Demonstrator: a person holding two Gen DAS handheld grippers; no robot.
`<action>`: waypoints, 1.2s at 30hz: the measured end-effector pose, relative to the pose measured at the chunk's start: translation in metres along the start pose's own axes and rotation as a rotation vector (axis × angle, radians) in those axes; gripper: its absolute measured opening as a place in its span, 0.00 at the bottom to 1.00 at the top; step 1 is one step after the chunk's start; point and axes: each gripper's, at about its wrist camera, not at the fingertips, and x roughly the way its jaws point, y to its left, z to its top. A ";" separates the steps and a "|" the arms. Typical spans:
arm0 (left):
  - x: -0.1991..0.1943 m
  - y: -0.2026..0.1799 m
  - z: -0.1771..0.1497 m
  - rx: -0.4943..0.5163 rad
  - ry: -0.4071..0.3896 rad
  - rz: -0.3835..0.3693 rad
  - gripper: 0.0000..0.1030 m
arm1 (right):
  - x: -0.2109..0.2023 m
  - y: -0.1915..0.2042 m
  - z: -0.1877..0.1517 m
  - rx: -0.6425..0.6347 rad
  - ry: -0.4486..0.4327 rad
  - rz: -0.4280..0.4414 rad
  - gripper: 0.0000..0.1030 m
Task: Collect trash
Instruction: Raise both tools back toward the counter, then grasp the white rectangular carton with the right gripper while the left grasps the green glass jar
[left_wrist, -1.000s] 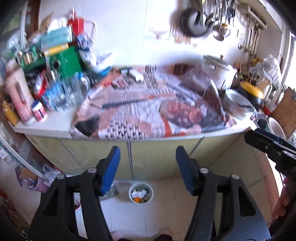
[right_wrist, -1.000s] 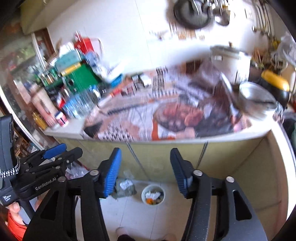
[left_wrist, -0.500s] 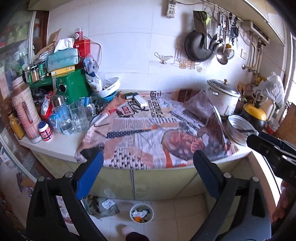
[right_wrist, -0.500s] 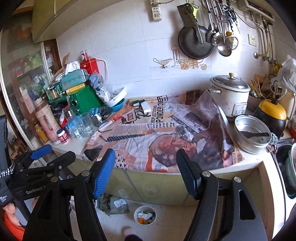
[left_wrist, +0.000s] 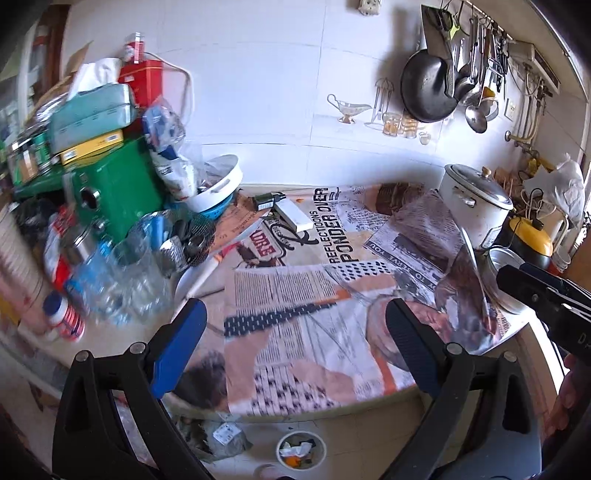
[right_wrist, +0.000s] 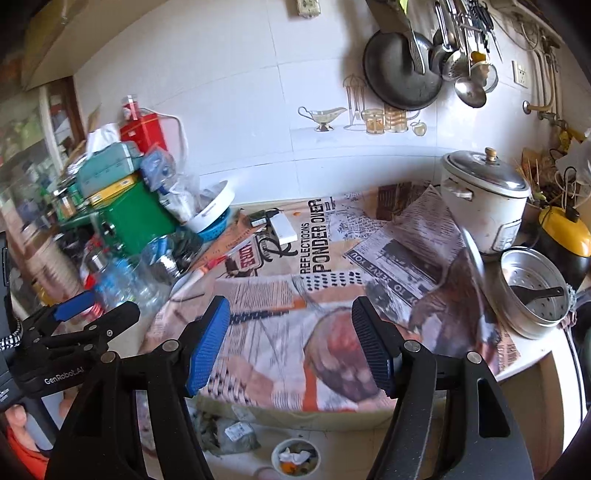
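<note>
Approaching the newspaper-covered surface (left_wrist: 258, 402) looks like the step in hand; nothing has been picked up yet. At far left stands a clutter of goods: a green tin (left_wrist: 122, 184), clear glasses and bottles (left_wrist: 122, 280), and a white bowl (left_wrist: 218, 184) tipped in a blue basket. The left gripper (left_wrist: 295, 347) has just been spreading its fingers and they now stand released, wide apart, with nothing between them, over the near edge of the newspaper (left_wrist: 314, 295).

On the floor below the surface's edge sits a small white bin (left_wrist: 301, 452) already holding scraps, and beside it a crumpled bag (left_wrist: 221, 439). Which item counts as the trash to collect I cannot tell for sure; the loose bits near the middle back, a dark charger (left_wrist: 267, 199) and a white box (left_wrist: 293, 218), are candidates.

The right gripper (right_wrist: 291, 350) has also been widening its fingers and carries nothing. Farther right are a rice cooker (right_wrist: 484, 199) and a steamer pot (right_wrist: 535, 295).

The next move probably calls for choosing one piece, lowering open fingers around it, and closing without dragging the paper.
</note>
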 end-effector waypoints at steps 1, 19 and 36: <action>0.006 0.004 0.005 0.009 0.000 -0.005 0.95 | 0.006 0.000 0.003 0.005 0.002 -0.005 0.63; 0.139 0.032 0.061 -0.076 0.108 0.097 0.95 | 0.195 -0.009 0.074 -0.105 0.157 0.091 0.70; 0.265 0.069 0.068 -0.288 0.253 0.288 0.95 | 0.446 0.007 0.088 -0.235 0.416 0.185 0.70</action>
